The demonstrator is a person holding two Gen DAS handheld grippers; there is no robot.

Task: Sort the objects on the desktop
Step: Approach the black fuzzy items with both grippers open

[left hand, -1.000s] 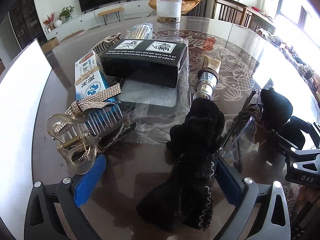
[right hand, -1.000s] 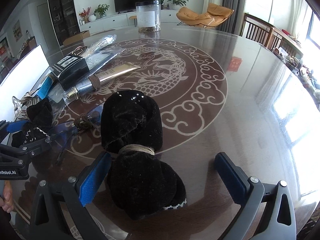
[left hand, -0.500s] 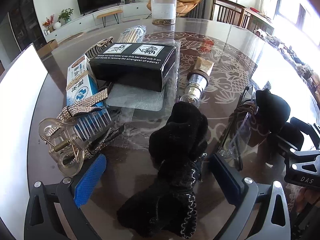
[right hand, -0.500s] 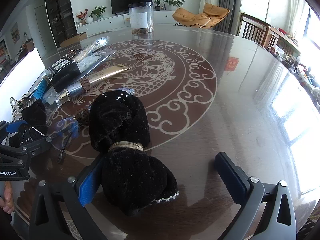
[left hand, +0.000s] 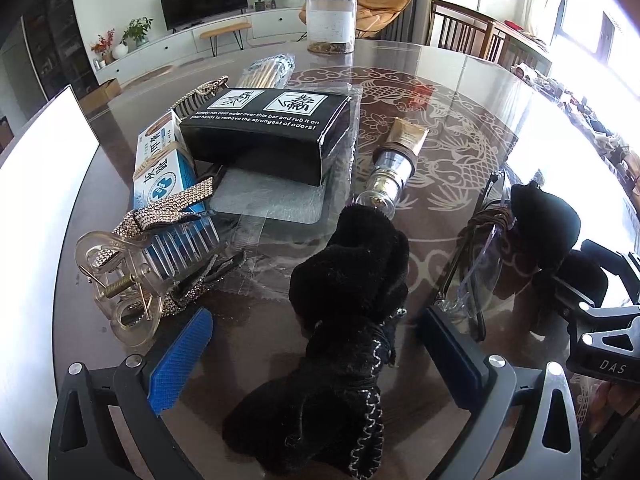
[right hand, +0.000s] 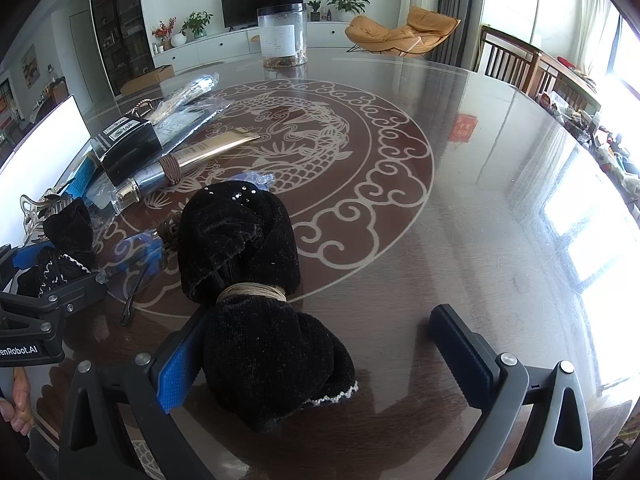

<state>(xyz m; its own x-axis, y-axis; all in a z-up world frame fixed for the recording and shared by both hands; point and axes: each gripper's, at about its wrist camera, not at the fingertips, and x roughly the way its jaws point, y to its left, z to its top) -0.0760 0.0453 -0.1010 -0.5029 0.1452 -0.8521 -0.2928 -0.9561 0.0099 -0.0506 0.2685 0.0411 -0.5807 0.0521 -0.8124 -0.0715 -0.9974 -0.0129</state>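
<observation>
Shifted since the earlier frames: both black bundles sitting more squarely within their tools' spans, scene otherwise alike. Far left, clear hair claw [left hand: 120, 280] with rhinestone strap, just beside the left tool's left pad. Behind it, blue-and-white carton [left hand: 160, 168] and black box [left hand: 268, 136] on a plastic sleeve. Centre of the left wrist view, black velvet bundle with white stitched trim [left hand: 344, 344], lying on the table [right hand: 460, 200] between the fingers of the left tool [left hand: 316, 352]; long axis running away from the camera, roughly along the fingers. Left tool released, pads spread wide and apart from the cloth. Beyond, gold tube with clear cap [left hand: 394, 172]. Further right, clear-framed glasses [left hand: 480, 264]. Rightmost, black velvet bundle tied with cord [right hand: 248, 280] inside the right tool [right hand: 320, 364]: also released, left pad touching or nearly touching the cloth, right pad well apart. Axis likewise along the fingers, cord waist just ahead of the pads. Judged: each bundle nearest its own tool, closing across the short axis being the natural grasp.
</observation>
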